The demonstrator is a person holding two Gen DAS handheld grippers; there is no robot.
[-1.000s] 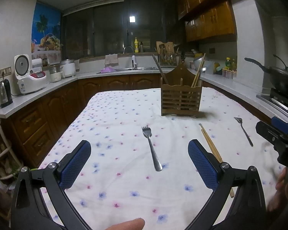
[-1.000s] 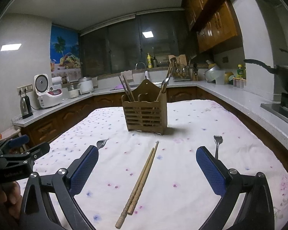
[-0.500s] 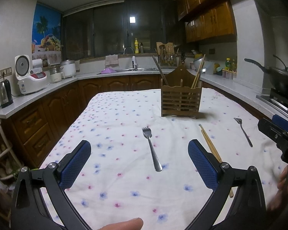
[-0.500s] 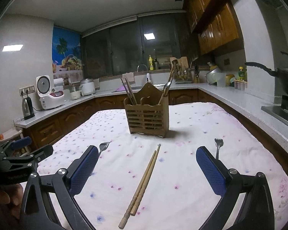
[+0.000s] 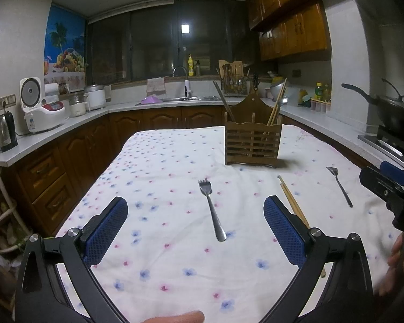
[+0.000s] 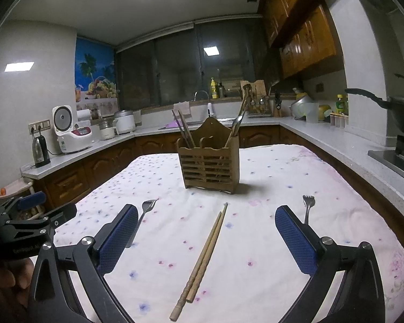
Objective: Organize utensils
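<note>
Left gripper (image 5: 195, 231): you hold it low over the cloth with its blue pads spread wide, gripping nothing.
Right gripper (image 6: 206, 238): yours is spread just as wide, also empty, hovering above the table.
Near fork (image 5: 211, 208): it lies flat between your left fingers' line of sight, tines toward the holder, handle toward you, touching neither pad.
Chopsticks (image 6: 200, 258): the wooden pair lies side by side on the cloth, centred between your right pads, tips pointing at the holder.
Second fork (image 6: 307, 208): it rests just beyond your right-hand pad in the right wrist view, tines away from you, handle partly hidden behind the pad.
Utensil holder (image 6: 208, 165): the slatted wooden caddy stands upright mid-table, beyond all three loose pieces; dark chopsticks lean in its left compartment, pale chopsticks and a metal utensil in its right.
Tablecloth (image 5: 161, 167): white with small blue and pink flowers, covering the table.
Your thumb (image 5: 175, 317): its tip shows at the bottom edge of the left view.
</note>
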